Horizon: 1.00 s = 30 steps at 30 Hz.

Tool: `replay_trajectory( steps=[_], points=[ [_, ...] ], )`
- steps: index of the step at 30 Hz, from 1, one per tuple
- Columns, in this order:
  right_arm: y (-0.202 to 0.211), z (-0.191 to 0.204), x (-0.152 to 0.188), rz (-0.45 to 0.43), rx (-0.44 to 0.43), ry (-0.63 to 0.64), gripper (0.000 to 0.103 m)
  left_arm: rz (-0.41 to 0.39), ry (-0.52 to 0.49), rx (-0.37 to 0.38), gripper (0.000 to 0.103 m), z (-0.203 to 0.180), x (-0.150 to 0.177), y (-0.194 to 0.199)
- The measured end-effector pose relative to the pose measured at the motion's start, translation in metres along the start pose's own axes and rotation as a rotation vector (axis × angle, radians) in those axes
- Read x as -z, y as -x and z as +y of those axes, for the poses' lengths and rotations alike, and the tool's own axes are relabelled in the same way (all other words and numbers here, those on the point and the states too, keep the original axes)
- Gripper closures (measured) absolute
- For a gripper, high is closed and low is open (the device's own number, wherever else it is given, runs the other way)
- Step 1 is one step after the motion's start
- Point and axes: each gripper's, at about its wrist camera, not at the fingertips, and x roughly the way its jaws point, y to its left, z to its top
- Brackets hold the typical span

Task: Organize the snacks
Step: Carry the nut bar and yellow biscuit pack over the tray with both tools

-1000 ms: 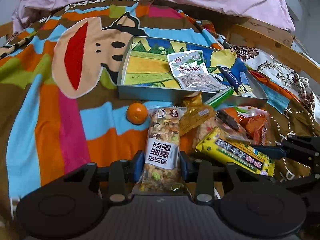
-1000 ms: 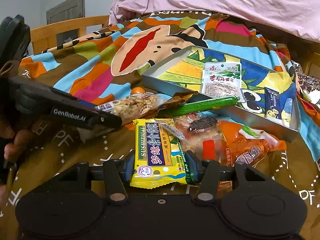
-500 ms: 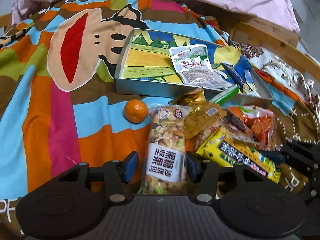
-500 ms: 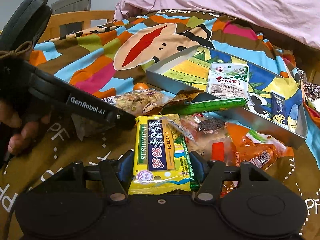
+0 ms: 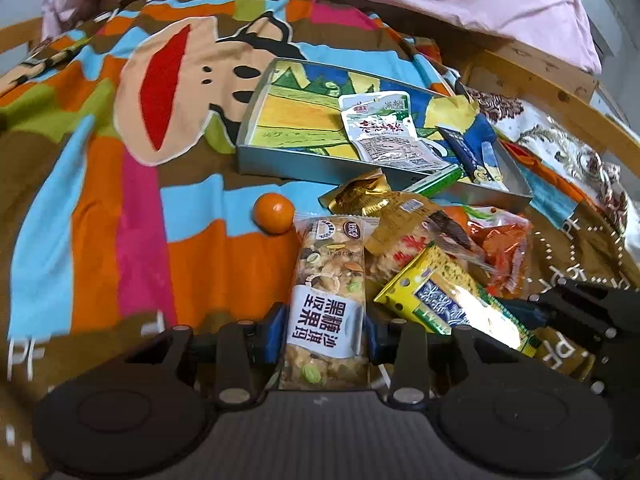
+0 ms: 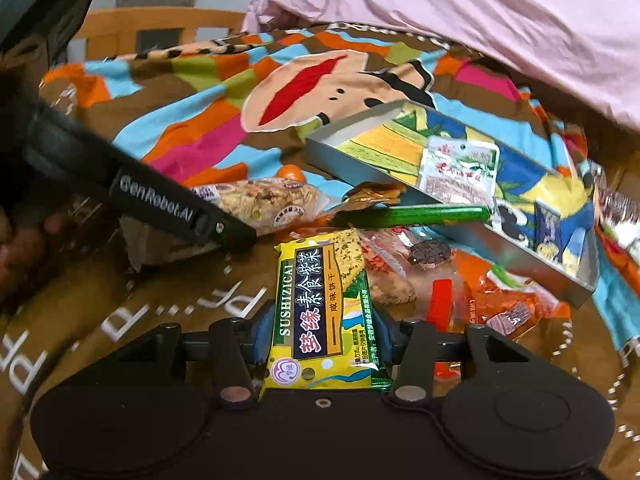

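The nut bar (image 5: 326, 300) lies lengthwise between the left gripper (image 5: 325, 334) pads, its long axis running straight ahead toward the tin tray (image 5: 360, 172) beyond. Its clear wrapper shows nuts and seeds under a white label. The jaws have just been closing and now press its sides (a clamp, judging by the pads touching the wrapper). Just beside it, the yellow seaweed cracker pack (image 6: 324, 312) lies the same way in the right gripper (image 6: 322, 338), whose jaws have likewise closed onto it.
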Motion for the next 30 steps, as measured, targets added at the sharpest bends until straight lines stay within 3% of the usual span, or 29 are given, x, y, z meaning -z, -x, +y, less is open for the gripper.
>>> replay_trajectory(
  steps=[6,11,16,24,30],
  points=[
    [0.031,0.024,0.006,-0.063,0.070,0.154,0.053,-0.022,0.036,0.010,0.061,-0.006,0.016,0.032],
    [0.053,0.026,0.010,-0.096,0.092,0.137,0.053,-0.046,0.059,0.019,0.061,-0.013,0.020,0.052],
    [0.072,0.023,0.008,-0.176,0.146,0.130,0.053,-0.118,0.063,0.045,0.061,-0.028,0.019,0.074],
    [0.087,0.002,0.000,-0.273,0.184,0.043,0.053,-0.272,0.076,0.026,0.061,-0.046,0.006,0.099],
    [0.098,-0.024,-0.010,-0.346,0.220,0.005,0.052,-0.387,0.070,0.033,0.061,-0.059,-0.017,0.099]
  ],
)
